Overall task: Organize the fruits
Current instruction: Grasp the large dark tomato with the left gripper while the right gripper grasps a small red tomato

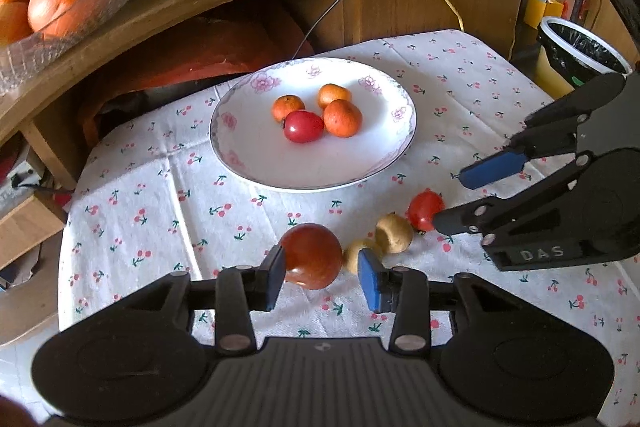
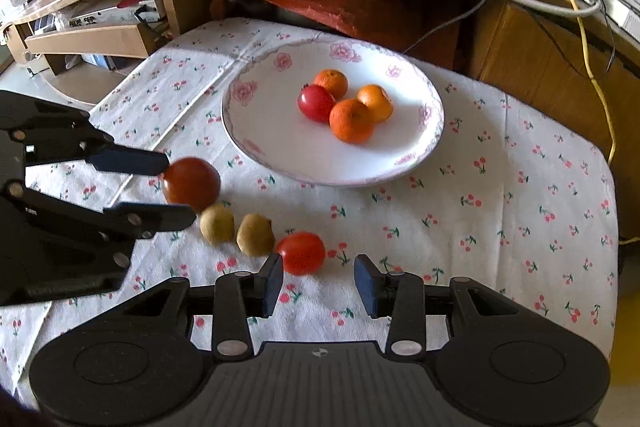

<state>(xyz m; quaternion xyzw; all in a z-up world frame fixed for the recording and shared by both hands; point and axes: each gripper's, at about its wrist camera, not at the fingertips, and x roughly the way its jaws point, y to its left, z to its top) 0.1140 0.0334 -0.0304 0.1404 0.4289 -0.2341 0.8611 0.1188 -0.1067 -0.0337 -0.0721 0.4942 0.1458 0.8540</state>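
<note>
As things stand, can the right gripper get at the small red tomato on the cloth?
Probably yes. The right gripper is open, and the small red tomato lies just ahead near its left finger, with bare cloth around; the nearest brown fruit sits to its left.

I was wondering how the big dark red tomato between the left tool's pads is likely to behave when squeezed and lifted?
The big tomato looks round and glossy, so it may slip or roll from the left tool. Its skin probably bruises under a hard squeeze. It likely weighs more than the small red tomato.
</note>
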